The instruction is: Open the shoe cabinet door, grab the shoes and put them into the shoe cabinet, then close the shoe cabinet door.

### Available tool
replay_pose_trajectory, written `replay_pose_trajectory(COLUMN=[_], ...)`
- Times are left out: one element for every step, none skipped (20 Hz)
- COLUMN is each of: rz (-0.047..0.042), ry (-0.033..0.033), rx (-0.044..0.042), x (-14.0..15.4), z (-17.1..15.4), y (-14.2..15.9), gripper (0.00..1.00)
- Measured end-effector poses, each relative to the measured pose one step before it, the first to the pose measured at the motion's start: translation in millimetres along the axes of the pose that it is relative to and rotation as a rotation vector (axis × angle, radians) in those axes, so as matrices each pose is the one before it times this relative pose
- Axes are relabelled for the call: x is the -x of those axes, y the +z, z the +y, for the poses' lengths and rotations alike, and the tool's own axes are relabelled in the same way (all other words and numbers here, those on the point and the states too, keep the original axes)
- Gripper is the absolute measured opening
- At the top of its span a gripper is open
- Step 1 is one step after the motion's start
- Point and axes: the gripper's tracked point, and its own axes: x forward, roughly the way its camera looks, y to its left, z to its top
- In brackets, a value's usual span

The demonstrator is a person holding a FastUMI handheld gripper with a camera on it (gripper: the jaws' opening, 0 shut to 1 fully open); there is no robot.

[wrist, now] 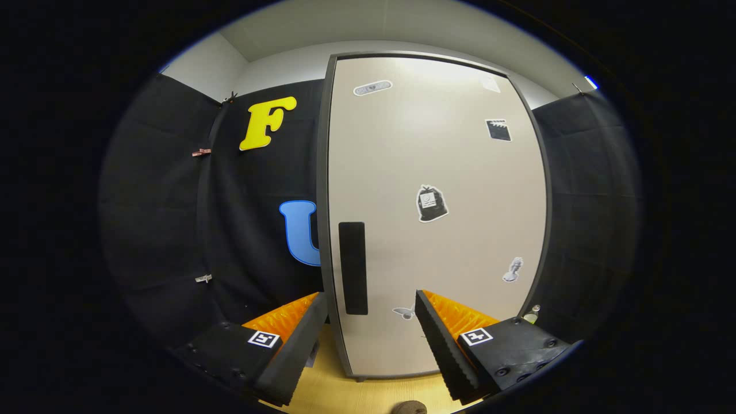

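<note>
Two fingers of the gripper (pixel 371 322) stand spread apart, jaws holding nothing. Just ahead, between them, the dark vertical handle (pixel 352 268) sits on the closed shoe cabinet door (pixel 437 172), which stands upright on the wooden floor (pixel 345 394). Several stickers (pixel 431 204) dot the door.

We're in a staged recording booth, not a real home. Black cloth wall (pixel 172 230) hangs on both sides, pinned with small clips (pixel 202 152), and plain pale room walls and ceiling (pixel 397 23) show above it. A lone shoe cabinet (pixel 437 218) with a closed pale door, dark frame and assorted stickers (pixel 431 204) stands on a light wood-look floor (pixel 345 394). A small bottle (pixel 532 314) sits beside it.
</note>
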Motion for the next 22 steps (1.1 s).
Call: replay_pose_trajectory(rz=[0.00113,0.00095,0.00112,0.00075,-0.00896,-0.00554,-0.00710,-0.00145,0.00188,0.00186,0.00562,0.00800,0.00447,0.00092,-0.00544,-0.00287,-0.00244,0.00334,0.00406,0.00738,-0.01596,-0.00876], ry=[0.00016,-0.00114,0.00080,-0.00045,-0.00380,-0.00443,-0.00978,-0.00682,-0.00359,-0.00048,-0.00444,-0.00647,-0.00898,-0.00323,-0.00017,-0.00087,-0.00985,-0.00239,-0.00103,0.01682,0.00443,-0.01235], rx=[0.00163,0.00252,0.00097,0.00023,-0.00017,-0.00294,-0.00188,-0.00551,-0.00628,-0.00421,0.00106,0.00241,0.00558,0.00497,0.00258,0.00265,0.00687,0.00698,0.00568,-0.00100,0.00934,0.01511], x=[-7.06,-7.53,-6.31,-8.00,-7.93,-4.24,-5.79,-5.88,-6.48,-6.06,-4.61,-3.91,-1.97,-3.94,-0.29,-1.17,0.69,-1.84,-1.04,-0.47,-0.98,6.06], z=[2.39,1.76,2.03,1.28,1.04,-0.26,-2.03,-1.21,0.03,0.21,-0.76,-2.27,-1.01,0.82,0.94,1.02,0.35,0.36,1.36,4.20,3.41,1.38], y=[-2.38,-1.85,-1.43,-0.81,0.18,0.71,0.49,-0.52,-1.42,-1.28,-2.12,-3.08,-1.68,-2.13,0.61,0.12,0.48,-1.47,-1.79,-1.05,-0.16,3.58], gripper=[0.98,0.98,0.98,0.98,0.98,0.97,0.96,0.96,0.96,0.96,0.96,0.94,0.93,0.93,0.87,0.80,0.68,0.67,0.67,0.67,0.56,0.45])
